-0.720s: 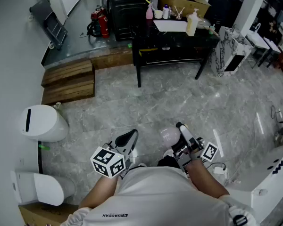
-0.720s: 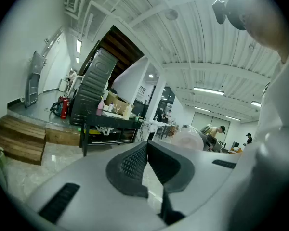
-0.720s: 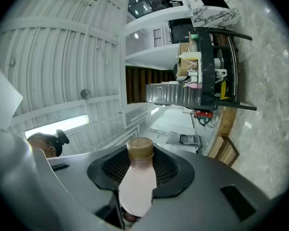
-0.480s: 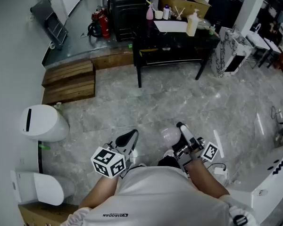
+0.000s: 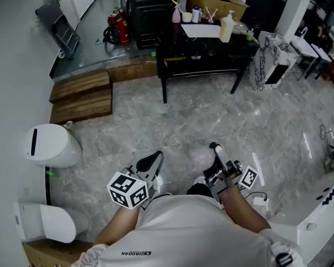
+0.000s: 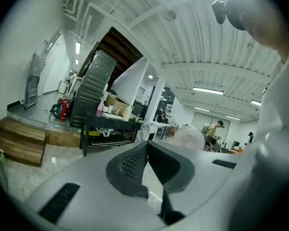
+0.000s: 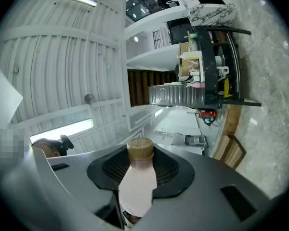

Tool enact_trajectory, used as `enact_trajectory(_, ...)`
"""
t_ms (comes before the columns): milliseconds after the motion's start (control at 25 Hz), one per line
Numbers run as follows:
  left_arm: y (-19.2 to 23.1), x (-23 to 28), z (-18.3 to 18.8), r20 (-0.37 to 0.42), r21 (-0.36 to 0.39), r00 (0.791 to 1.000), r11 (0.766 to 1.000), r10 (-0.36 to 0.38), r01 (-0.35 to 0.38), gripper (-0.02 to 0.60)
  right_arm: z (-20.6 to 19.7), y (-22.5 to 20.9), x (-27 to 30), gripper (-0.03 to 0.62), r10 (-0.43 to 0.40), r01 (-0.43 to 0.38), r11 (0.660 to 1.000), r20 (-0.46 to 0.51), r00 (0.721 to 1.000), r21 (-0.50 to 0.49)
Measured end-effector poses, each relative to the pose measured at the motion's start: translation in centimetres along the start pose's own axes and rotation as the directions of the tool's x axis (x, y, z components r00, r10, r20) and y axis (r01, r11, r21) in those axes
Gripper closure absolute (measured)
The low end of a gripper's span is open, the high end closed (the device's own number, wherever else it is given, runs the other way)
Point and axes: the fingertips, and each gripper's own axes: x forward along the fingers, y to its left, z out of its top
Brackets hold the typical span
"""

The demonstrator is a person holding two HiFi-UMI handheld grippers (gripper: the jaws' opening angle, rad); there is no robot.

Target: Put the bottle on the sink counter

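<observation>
- The right claw (image 7: 140, 163) grips the pale-pink brown-capped plastic bottle (image 7: 136, 184), its long axis along the jaws.
- The white sink table (image 5: 323, 203) probably lies rightward; the left claw (image 6: 147, 159) is closed and empty.

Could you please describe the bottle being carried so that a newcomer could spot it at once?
Over the grey marble floor, look to the right gripper in front of the person. Its jaws clasp a pale pink bottle with a tan cap; the left gripper holds nothing.
</observation>
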Motion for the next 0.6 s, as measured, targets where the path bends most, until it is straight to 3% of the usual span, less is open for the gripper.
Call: enact_trajectory(600, 2.7, 0.9, -0.3, -0.026, -0.034, 0.999, 0.999, 0.028, -0.029, 0.567, 0.2, -2.1, 2.3, 0.431, -0.036, 0.036, 0.999, -0.041, 0.999, 0.009)
